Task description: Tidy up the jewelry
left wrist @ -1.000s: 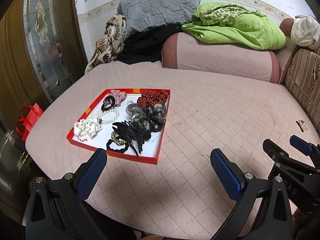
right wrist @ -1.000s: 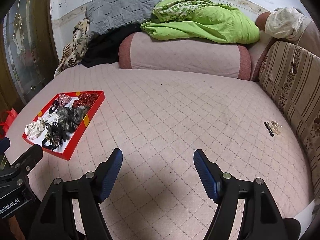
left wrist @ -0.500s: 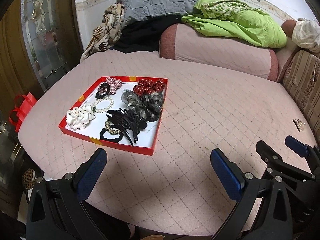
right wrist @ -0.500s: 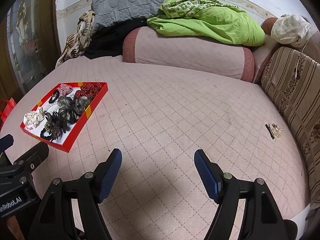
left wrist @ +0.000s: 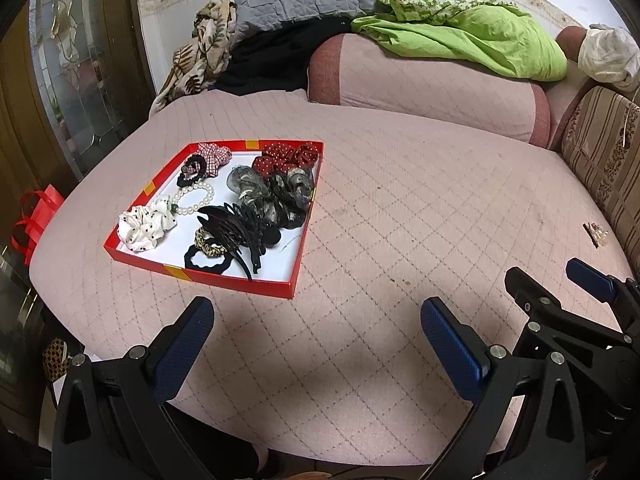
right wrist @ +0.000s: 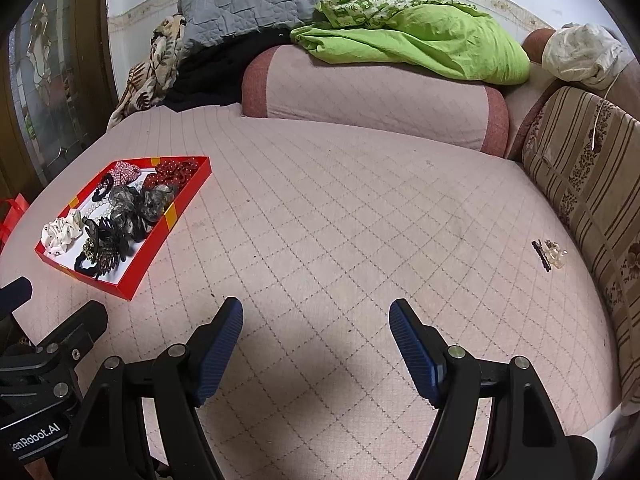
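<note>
Hovering over the pink bed (right wrist: 320, 208), both the left gripper (left wrist: 316, 324) and right gripper (right wrist: 316, 326) have fingers apart, empty. The red tray (left wrist: 240, 283) of jewelry sits centre-left; small clips (right wrist: 550, 254) lie far right.

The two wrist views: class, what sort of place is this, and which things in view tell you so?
Most likely a bedroom or living room at home: a quilted pink mattress, a bolster with a green blanket piled on it, and a red tray of hair accessories.
</note>
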`<move>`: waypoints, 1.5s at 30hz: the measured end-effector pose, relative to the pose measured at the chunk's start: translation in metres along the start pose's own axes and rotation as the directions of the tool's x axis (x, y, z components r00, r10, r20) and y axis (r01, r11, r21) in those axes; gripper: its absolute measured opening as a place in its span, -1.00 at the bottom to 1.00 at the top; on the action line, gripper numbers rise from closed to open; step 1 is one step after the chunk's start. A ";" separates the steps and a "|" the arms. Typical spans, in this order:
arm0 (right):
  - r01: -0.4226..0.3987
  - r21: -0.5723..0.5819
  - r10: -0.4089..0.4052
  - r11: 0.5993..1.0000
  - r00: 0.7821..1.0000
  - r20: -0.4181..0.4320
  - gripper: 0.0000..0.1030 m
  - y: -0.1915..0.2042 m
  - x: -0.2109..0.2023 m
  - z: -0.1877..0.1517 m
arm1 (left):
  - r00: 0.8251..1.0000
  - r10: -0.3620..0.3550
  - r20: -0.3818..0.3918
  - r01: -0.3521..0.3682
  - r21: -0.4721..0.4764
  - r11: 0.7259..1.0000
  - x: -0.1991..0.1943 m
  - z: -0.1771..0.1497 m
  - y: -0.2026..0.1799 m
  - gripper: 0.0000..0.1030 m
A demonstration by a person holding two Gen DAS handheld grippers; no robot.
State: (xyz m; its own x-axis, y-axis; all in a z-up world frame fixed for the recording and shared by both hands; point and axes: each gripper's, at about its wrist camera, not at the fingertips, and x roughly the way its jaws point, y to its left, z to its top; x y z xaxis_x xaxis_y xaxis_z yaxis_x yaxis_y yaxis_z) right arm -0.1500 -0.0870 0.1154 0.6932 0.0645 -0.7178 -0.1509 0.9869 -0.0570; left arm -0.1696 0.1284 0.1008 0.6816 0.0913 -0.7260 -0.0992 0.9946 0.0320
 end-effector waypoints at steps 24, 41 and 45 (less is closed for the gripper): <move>0.013 -0.007 -0.013 1.000 1.000 -0.002 0.58 0.001 0.001 -0.002 | 1.000 -0.004 -0.019 0.003 -0.010 1.000 0.006 -0.003 0.004 0.99; 0.020 -0.018 -0.020 1.000 1.000 -0.005 0.62 0.002 0.001 -0.004 | 1.000 -0.002 -0.016 0.002 -0.011 1.000 0.006 -0.005 0.006 0.99; 0.026 -0.022 -0.026 0.999 1.000 -0.002 0.62 0.002 0.002 -0.005 | 1.000 0.001 -0.017 -0.001 -0.015 1.000 0.007 -0.006 0.007 0.99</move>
State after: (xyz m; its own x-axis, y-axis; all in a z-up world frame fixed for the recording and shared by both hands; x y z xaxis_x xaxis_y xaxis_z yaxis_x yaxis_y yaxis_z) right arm -0.1527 -0.0853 0.1103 0.6953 0.0385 -0.7177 -0.1486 0.9847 -0.0911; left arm -0.1696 0.1358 0.0920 0.6691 0.0915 -0.7375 -0.1106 0.9936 0.0229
